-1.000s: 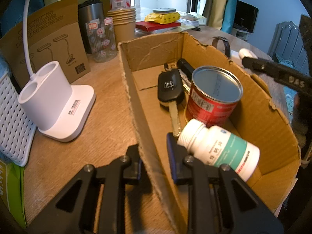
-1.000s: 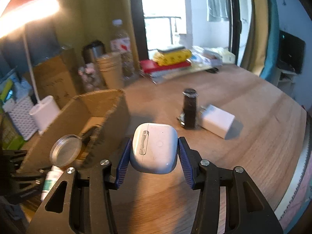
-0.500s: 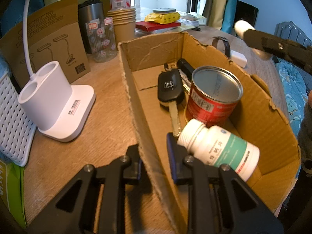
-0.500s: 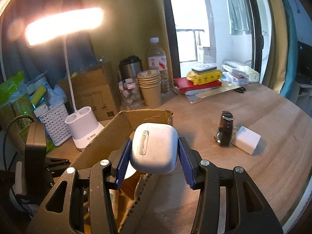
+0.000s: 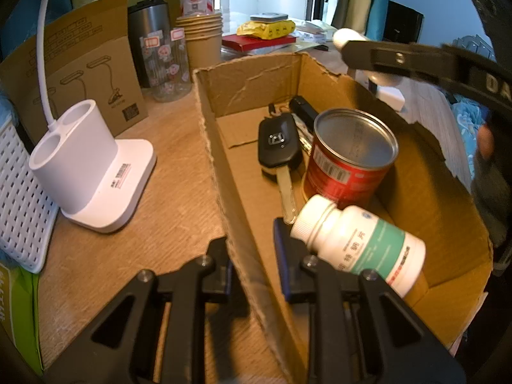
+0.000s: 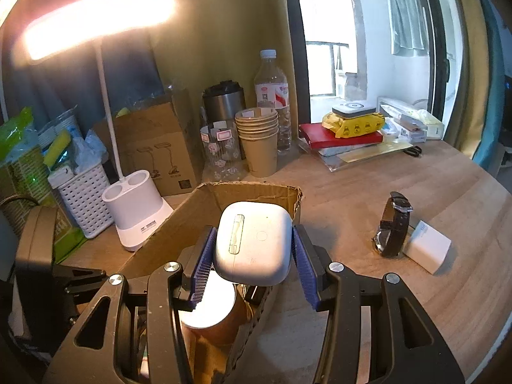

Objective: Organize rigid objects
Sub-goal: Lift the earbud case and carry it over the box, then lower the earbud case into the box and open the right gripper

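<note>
My right hand-held gripper grips a white earbud case between its blue pads, one pad on each side of the case. The case hangs above the open cardboard box, over the far end where the red tin can stands upright. My left hand-held gripper straddles the near left wall of the box, one finger outside and one inside; I cannot tell whether the pads press the cardboard. Inside the box, a black car key lies flat on the floor just left of the can, its blade pointing toward my left hand-held gripper. A white pill bottle lies on its side at the near end, cap toward the key. Outside the box, a wristwatch and a white charger block sit touching each other on the desk, well to the right. A white lamp base stands on the desk left of the box.
</note>
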